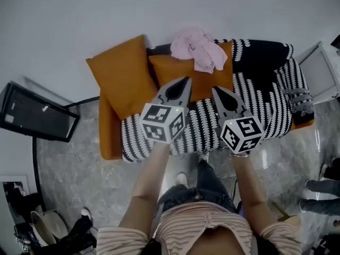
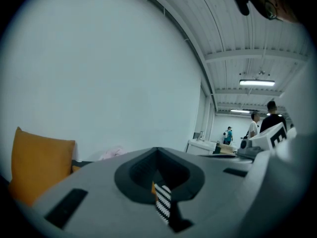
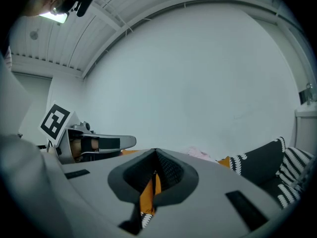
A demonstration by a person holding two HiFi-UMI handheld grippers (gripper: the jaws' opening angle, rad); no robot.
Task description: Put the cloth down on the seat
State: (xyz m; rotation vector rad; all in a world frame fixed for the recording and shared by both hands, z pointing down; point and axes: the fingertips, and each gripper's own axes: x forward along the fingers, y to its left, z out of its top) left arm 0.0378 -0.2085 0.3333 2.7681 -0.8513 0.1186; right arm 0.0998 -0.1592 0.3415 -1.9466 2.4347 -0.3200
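Note:
A crumpled pink cloth lies on top of the orange sofa's back cushion, against the wall. It shows as a pale lump in the left gripper view and the right gripper view. The seat is covered by a black-and-white striped blanket. My left gripper hovers over the cushion just below the cloth, jaws shut and empty. Beside it, my right gripper is also shut and holds nothing. Neither touches the cloth.
A large orange cushion leans at the sofa's left end. A dark screen stands on the floor at left and a white cabinet at right. People stand far off in the room.

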